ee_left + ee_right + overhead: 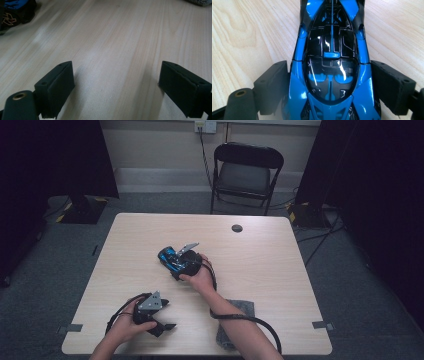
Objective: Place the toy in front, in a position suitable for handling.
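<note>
1. One pale wood-grain table carries everything in hand; it is a rounded-corner rectangle with a dark round cable port near its 12 o'clock edge, and its 6 o'clock edge is partly covered by the person's forearms.
2. A black folding chair with a grey padded seat stands beyond the table at 12 o'clock; its lower legs are hidden behind the tabletop.
3. A grey, felt-like cloth lies near the 5 o'clock corner, mostly covered by the right forearm and the cable across it; in the left gripper view only a corner shows, cut off at the top edge.
4. The blue toy car sits at the table's centre, glossy blue plastic with a black, glassy canopy and fine panel lines. Its nose and tail run out of the right gripper view. No readable writing shows on it; a yellow-and-black marking on it in the left gripper view is too blurred to read.
5. The right gripper has its matte black jaws on either side of the car's body; the left pad touches it, while contact at the right pad is hard to judge.
6. The left gripper, near 7 o'clock, has its jaws spread wide over bare wood, holding nothing.
</note>
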Tool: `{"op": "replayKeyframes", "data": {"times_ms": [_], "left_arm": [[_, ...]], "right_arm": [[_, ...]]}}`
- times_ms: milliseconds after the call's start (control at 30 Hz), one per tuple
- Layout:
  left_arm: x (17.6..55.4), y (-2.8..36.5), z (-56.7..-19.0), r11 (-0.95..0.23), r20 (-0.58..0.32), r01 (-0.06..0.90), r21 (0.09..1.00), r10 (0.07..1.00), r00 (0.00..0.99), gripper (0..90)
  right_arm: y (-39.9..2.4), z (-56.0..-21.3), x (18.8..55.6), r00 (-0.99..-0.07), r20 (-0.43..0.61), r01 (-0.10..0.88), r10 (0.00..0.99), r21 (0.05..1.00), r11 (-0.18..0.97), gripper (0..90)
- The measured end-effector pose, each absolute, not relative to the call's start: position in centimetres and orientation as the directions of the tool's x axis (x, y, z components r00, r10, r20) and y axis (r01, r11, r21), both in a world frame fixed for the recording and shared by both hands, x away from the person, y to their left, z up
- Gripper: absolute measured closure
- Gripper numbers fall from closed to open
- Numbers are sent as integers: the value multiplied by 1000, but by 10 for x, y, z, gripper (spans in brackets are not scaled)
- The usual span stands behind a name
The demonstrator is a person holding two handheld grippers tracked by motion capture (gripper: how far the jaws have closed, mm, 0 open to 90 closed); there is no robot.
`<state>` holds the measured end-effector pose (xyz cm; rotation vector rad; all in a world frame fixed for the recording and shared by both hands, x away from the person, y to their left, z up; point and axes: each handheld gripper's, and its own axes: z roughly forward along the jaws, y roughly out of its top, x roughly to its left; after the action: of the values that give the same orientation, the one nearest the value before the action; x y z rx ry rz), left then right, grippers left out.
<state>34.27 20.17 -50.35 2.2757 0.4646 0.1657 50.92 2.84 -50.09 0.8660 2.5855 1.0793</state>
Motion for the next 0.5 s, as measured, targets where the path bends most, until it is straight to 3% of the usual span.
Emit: {"op": "replayKeyframes", "data": {"times_ms": [500], "left_arm": [[343,202,-503,-622,-26,275,733,379,925,121]], "right_arm": [[30,-503,511,-798,19,428,602,720,546,178]]}}
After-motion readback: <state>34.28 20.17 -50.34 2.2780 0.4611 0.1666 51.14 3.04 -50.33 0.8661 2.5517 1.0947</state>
